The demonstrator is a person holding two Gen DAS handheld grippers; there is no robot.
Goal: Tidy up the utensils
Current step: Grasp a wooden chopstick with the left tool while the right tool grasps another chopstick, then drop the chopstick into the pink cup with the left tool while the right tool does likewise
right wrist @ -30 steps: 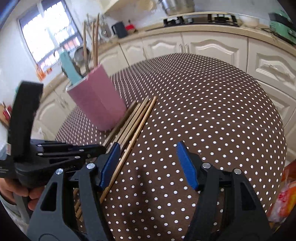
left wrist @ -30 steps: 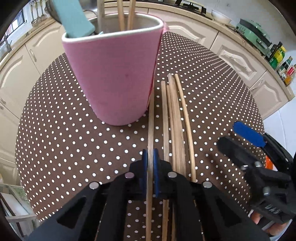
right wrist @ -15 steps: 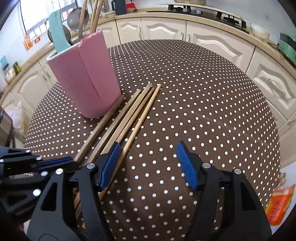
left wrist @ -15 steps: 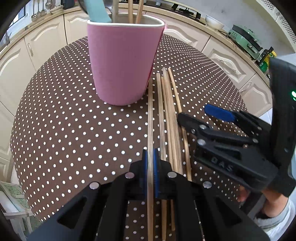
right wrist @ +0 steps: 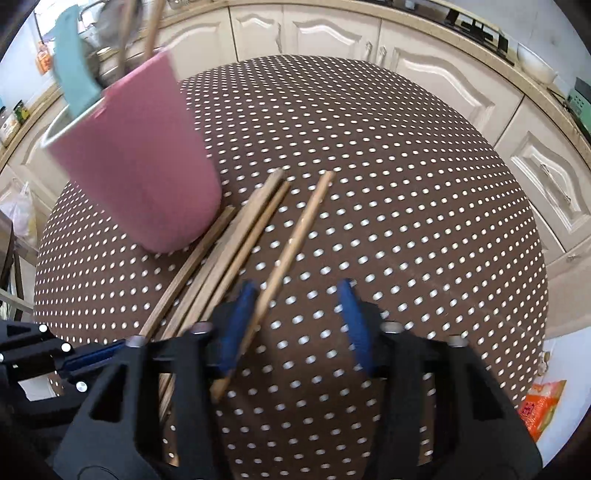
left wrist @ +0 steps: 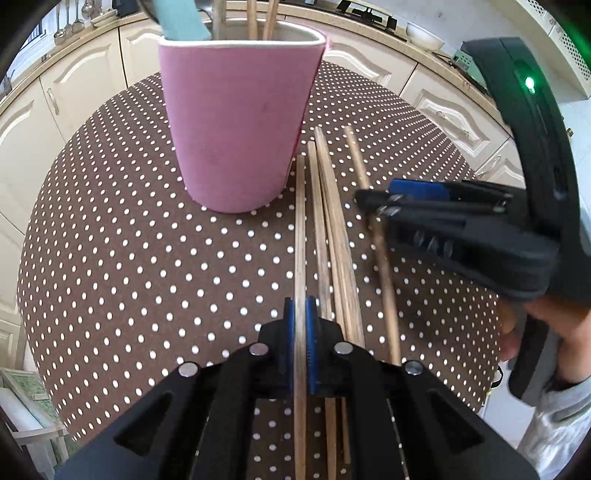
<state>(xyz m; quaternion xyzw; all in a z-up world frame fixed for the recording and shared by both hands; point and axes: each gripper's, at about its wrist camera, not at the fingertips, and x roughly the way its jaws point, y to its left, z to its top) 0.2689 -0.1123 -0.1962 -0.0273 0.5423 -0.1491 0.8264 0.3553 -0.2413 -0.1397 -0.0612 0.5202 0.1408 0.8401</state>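
Observation:
A pink utensil holder (left wrist: 236,129) (right wrist: 136,177) stands on the brown dotted table (left wrist: 129,240) with a teal spatula (left wrist: 181,18) and wooden sticks in it. Several wooden chopsticks (left wrist: 332,229) (right wrist: 240,236) lie side by side to its right. My left gripper (left wrist: 300,325) (right wrist: 110,349) is shut on the leftmost chopstick (left wrist: 300,229), which lies flat. My right gripper (right wrist: 295,321) (left wrist: 384,201) hangs over the outermost chopstick (right wrist: 299,236) (left wrist: 360,166). Its jaws are closing with that stick between them, against the left pad only.
Cream kitchen cabinets (right wrist: 424,70) ring the round table, whose edge drops off on all sides. A hand (left wrist: 554,325) holds the right gripper at the table's right edge. An orange packet (right wrist: 543,406) lies on the floor to the right.
My right gripper has come in from the right over the chopsticks and its jaws have narrowed. The outermost chopstick now lies apart from the bundle. My left gripper keeps its hold.

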